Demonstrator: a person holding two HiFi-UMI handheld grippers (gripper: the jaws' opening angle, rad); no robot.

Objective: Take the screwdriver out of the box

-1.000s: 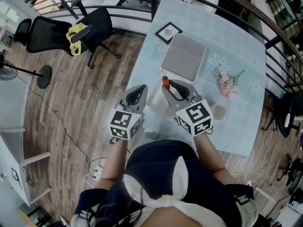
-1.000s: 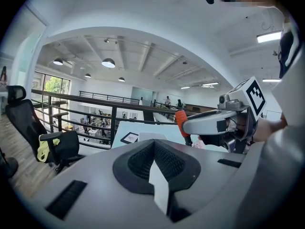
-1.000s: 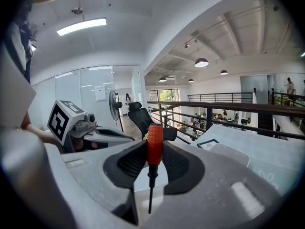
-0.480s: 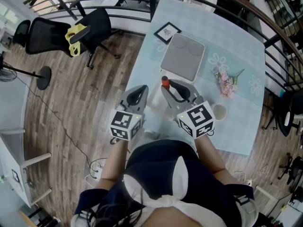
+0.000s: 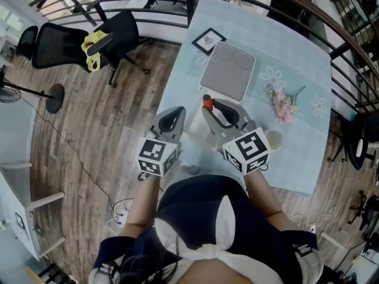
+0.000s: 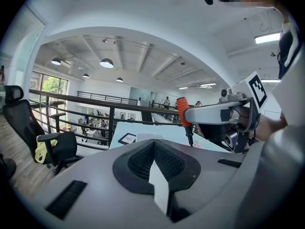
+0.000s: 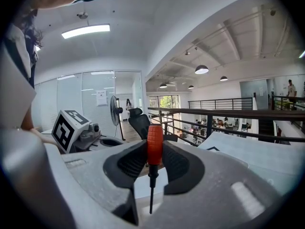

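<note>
Orange is what I lock onto first: the screwdriver (image 7: 154, 144) sits upright between the pads of my right gripper (image 5: 214, 112), handle clamped, black shaft pointing down with its tip hanging free. Both jaws press on the handle from either side, so this gripper is grasping the tool. From the left gripper view I see the same tool side-on, held in the air above the table (image 5: 296, 64), touching nothing but the jaws.

In the head view the handle shows just this side of the near edge of the grey box (image 5: 230, 71), outside it. The box lies flat on the table's pale blue top, further from me than both grippers. A small framed card (image 5: 209, 40) lies just beyond its far left corner, a bunch of pink flowers (image 5: 283, 104) is near its right side, and a cup (image 5: 274, 139) stands close to the right of my right gripper.

My left gripper (image 6: 153, 143) is clenched on nothing: its pads meet at the tips with no object between them. It hangs at the table's left edge, beside the right gripper and apart from it.

Off to the left on the wood floor (image 5: 100, 135) stand a black chair (image 5: 121, 28) with something yellow (image 5: 95, 42) draped on it and a fan's round base (image 5: 54, 95)
</note>
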